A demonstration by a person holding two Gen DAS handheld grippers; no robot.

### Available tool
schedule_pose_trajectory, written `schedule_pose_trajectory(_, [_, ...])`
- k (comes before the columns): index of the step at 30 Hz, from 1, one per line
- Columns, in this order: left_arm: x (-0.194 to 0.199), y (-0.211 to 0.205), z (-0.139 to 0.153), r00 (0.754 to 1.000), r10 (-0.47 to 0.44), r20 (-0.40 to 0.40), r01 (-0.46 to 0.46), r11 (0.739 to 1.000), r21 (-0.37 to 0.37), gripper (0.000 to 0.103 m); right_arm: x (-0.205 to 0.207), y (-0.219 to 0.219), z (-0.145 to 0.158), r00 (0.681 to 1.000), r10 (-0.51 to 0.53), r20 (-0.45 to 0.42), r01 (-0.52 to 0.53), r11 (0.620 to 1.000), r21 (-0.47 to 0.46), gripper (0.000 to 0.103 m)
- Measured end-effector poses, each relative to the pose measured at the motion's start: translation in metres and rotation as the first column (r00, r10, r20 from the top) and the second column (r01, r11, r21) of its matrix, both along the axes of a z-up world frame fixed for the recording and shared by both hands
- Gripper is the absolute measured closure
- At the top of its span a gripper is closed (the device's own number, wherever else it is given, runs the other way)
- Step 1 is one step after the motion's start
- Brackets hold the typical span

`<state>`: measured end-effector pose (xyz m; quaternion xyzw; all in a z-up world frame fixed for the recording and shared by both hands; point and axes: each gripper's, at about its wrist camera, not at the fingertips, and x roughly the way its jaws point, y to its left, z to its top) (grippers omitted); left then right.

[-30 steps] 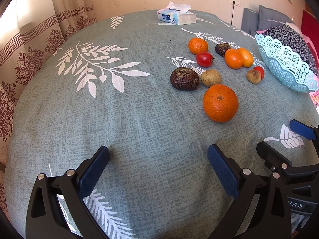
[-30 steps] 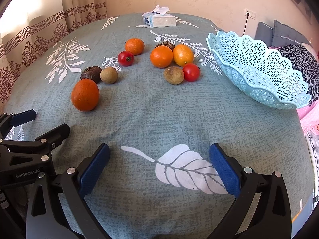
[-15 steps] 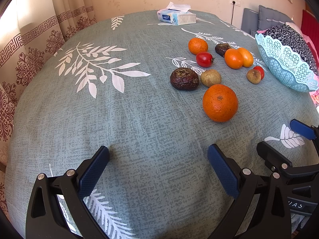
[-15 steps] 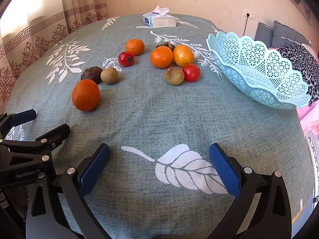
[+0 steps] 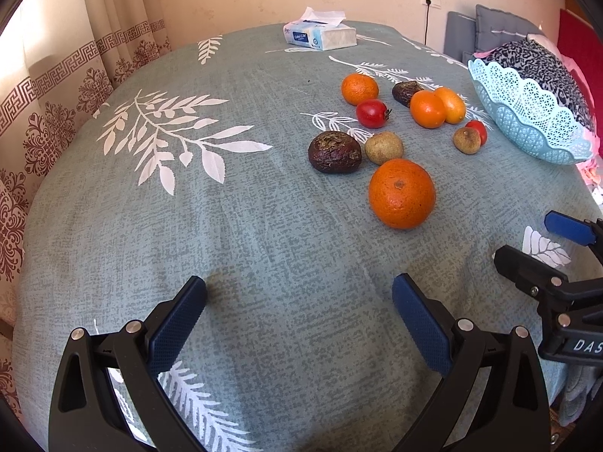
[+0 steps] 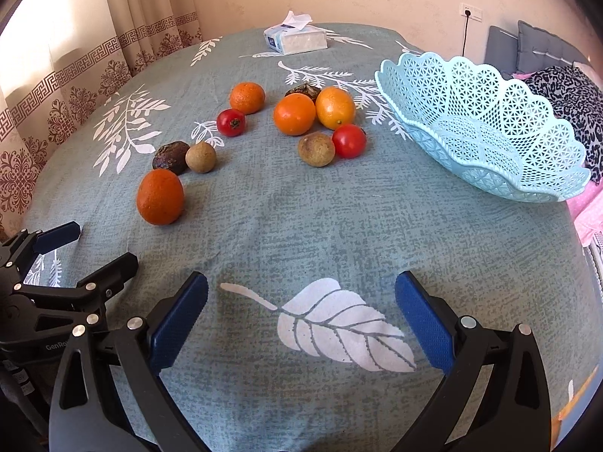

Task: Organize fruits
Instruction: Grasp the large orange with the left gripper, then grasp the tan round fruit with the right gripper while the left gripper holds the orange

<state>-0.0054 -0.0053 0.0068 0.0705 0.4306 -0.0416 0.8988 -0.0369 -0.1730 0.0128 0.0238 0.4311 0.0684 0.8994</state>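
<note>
While both grippers are hovering low over the near edge of the cloth-covered surface (image 6: 339, 226), you are holding nothing: the left gripper (image 5: 299, 312) and the right gripper (image 6: 301, 312) are each showing jaws spread wide and empty.

Risk findings:
- The fruits are lying loose on soft, wrinkled cloth. The large orange (image 5: 401, 193) is sitting nearest you and apart from the rest; a glancing jaw is likely to roll it toward the edge.
- The dark wrinkled fruit (image 5: 334, 151) and the small brown fruit (image 5: 383, 147) are lying just beside each other, as are two oranges (image 6: 314, 110) at the rear cluster. Closing on one is likely to nudge its neighbour.
- The red tomatoes (image 6: 348, 140) are looking soft; a hard squeeze could split them.
- The two grippers are sitting close together, so a crossing reach is risking a collision.

Container findings: the light blue lattice basket (image 6: 490, 184) is standing at the right, tilted over the surface edge against bedding, and is holding no fruit. Loading its outer side could tip it.
</note>
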Motion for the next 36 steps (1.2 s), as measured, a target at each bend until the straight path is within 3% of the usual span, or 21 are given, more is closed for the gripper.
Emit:
schedule_pose_trajectory(12, [0.017, -0.018, 0.014, 0.998, -0.068, 0.014, 0.069, 0.995, -0.069, 0.006, 0.011, -0.012, 0.021, 0.998, 0.001, 0.057, -0.001, 1.000, 0.006, 0.003])
schedule_pose_trajectory(17, [0.032, -0.030, 0.016, 0.994, -0.103, 0.024, 0.105, 0.990, -0.099, 0.017, 0.017, -0.019, 0.025, 0.998, 0.000, 0.059, -0.002, 1.000, 0.028, 0.013])
schedule_pose_trajectory(20, [0.044, -0.035, 0.009, 0.993, -0.118, -0.010, 0.116, 0.986, -0.121, 0.034, 0.020, -0.026, 0.027, 0.998, -0.009, 0.060, 0.006, 0.999, 0.054, 0.017])
schedule_pose_trajectory(22, [0.048, -0.034, 0.008, 0.994, -0.108, -0.012, 0.106, 0.985, -0.137, 0.039, 0.021, -0.029, 0.029, 0.998, -0.018, 0.063, 0.013, 0.997, 0.070, 0.021])
schedule_pose_trajectory(24, [0.049, -0.032, 0.011, 0.992, -0.127, -0.005, 0.124, 0.976, -0.177, 0.055, 0.023, -0.029, 0.030, 0.998, -0.014, 0.061, 0.009, 0.996, 0.085, 0.023])
schedule_pose_trajectory(26, [0.050, -0.031, 0.012, 0.990, -0.143, -0.005, 0.139, 0.967, -0.213, 0.064, 0.026, -0.026, 0.031, 0.998, -0.003, 0.062, -0.003, 0.996, 0.087, 0.025])
schedule_pose_trajectory(32, [0.047, -0.015, 0.015, 0.991, -0.132, -0.013, 0.123, 0.951, -0.284, 0.065, 0.036, -0.009, 0.035, 0.997, 0.057, 0.059, -0.062, 0.993, 0.102, 0.035])
schedule_pose_trajectory(36, [0.041, 0.000, 0.021, 0.994, -0.112, -0.002, 0.106, 0.950, -0.293, 0.065, 0.048, 0.004, 0.034, 0.994, 0.101, 0.041, -0.106, 0.987, 0.123, 0.042])
